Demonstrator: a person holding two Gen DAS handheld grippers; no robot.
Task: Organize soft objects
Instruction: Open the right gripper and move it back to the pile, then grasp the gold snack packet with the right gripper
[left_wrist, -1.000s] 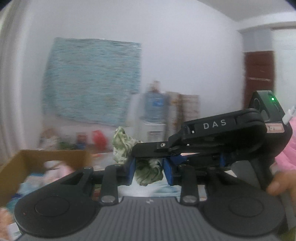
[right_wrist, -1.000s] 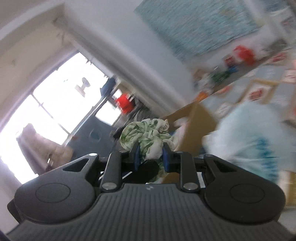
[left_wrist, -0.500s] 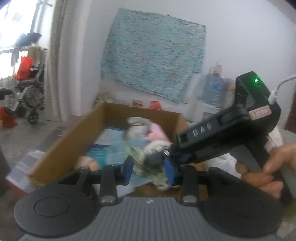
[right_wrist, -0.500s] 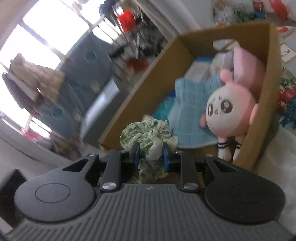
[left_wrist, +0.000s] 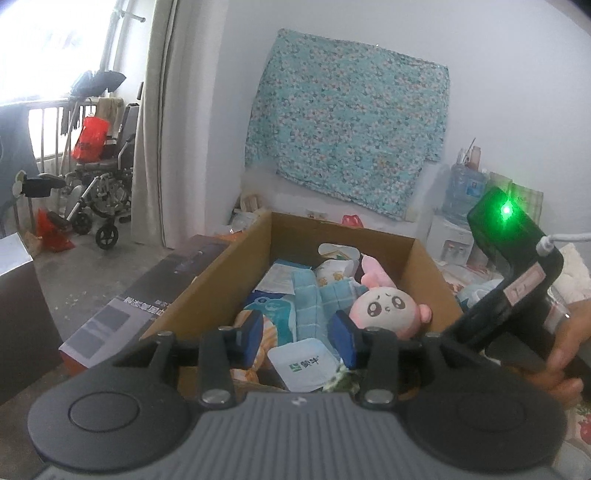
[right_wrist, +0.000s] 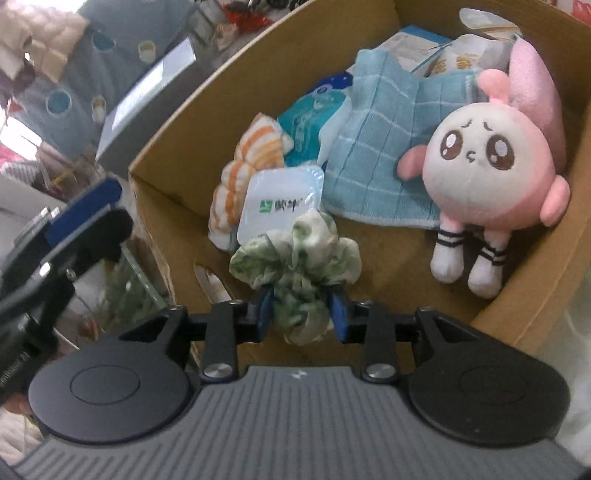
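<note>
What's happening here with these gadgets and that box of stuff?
A person is tidying soft things into a cardboard box, holding a two-fingered gripper in each hand. The right gripper is over the box with a green-and-white scrunchie between its jaws, which have just been opening, so it looks like a drop. The left gripper is open with nothing in it. A pink plush toy, a blue towel and some packets already lie inside.

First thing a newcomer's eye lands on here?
The pink plush doll with big worried eyes, lying at the right of the cardboard box. Next, the green-and-white scrunchie between the right gripper's blue pads, low over the box's near end.
</note>
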